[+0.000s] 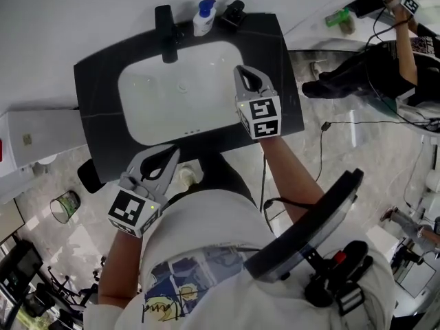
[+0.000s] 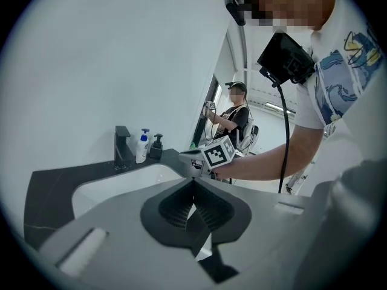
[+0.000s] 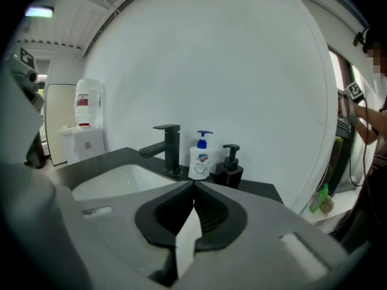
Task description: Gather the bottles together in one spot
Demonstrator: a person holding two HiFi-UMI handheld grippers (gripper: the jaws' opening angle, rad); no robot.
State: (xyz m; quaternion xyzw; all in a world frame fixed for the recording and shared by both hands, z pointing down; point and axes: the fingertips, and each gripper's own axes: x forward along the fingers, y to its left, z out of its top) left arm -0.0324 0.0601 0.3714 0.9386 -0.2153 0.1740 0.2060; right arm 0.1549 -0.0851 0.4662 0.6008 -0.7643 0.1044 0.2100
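Observation:
A white pump bottle [image 1: 203, 18] with a blue top stands at the back edge of the black counter [image 1: 96, 74]. Just to its right is a black soap dispenser [image 1: 233, 14], close beside it. In the right gripper view the white bottle [image 3: 201, 156] and black dispenser [image 3: 230, 168] are straight ahead, some way beyond the jaws. My right gripper [image 1: 241, 70] hangs over the right part of the basin, shut and empty. Over the counter's front edge my left gripper [image 1: 174, 151] is shut with nothing in it. The left gripper view shows the white bottle [image 2: 142, 147] far off.
A black faucet [image 1: 166, 33] stands left of the bottles, above the white basin [image 1: 137, 108]. A green bottle [image 1: 338, 18] lies on a white ledge to the right. Another person [image 1: 385, 67] works beyond it. A bin [image 1: 65, 206] sits on the floor at left.

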